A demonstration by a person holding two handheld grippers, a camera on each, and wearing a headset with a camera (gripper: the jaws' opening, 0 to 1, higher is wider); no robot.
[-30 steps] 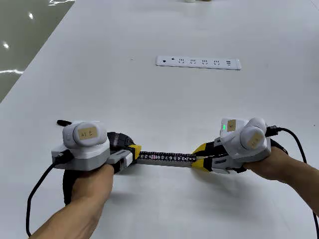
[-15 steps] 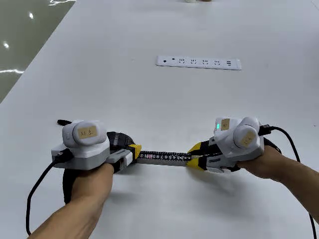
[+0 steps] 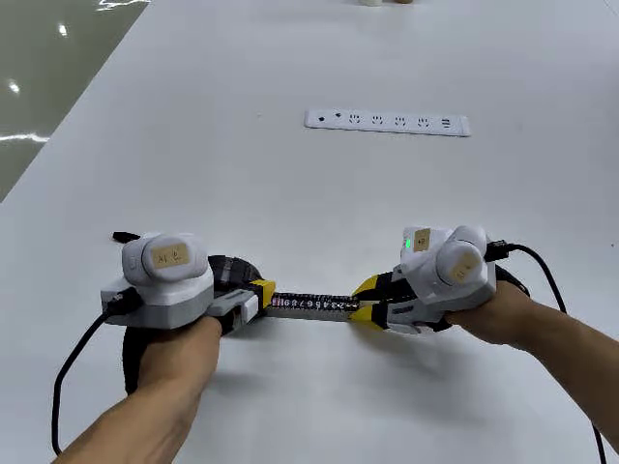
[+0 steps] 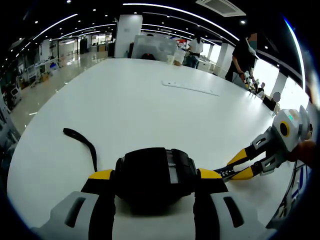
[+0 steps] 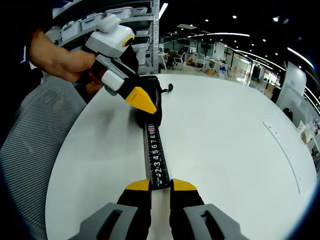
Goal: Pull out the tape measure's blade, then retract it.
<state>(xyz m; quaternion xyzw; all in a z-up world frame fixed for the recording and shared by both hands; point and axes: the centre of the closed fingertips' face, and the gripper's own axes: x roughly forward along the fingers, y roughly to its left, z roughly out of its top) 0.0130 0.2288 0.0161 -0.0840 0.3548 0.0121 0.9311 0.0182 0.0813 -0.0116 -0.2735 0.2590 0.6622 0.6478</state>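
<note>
The black tape measure case (image 3: pixel 230 275) rests on the white table (image 3: pixel 290 193), and my left gripper (image 3: pixel 253 296) is shut on it. In the left gripper view the case (image 4: pixel 155 172) fills the space between the yellow fingertips (image 4: pixel 102 175). A short length of numbered blade (image 3: pixel 309 304) runs right from the case. My right gripper (image 3: pixel 363 302) is shut on the blade's end. In the right gripper view the blade (image 5: pixel 155 155) stretches from my right gripper (image 5: pixel 161 186) to the case (image 5: pixel 152 102). A black wrist strap (image 4: pixel 82 142) trails from the case.
A white power strip (image 3: pixel 387 122) lies farther back on the table, well beyond both grippers. Black cables (image 3: pixel 77 362) trail from each gripper toward the near edge. People stand at the table's far end (image 4: pixel 195 47) in the left gripper view.
My right gripper has moved left toward the case while holding the blade's end, so the exposed blade is shorter. The left gripper and case have stayed put.
</note>
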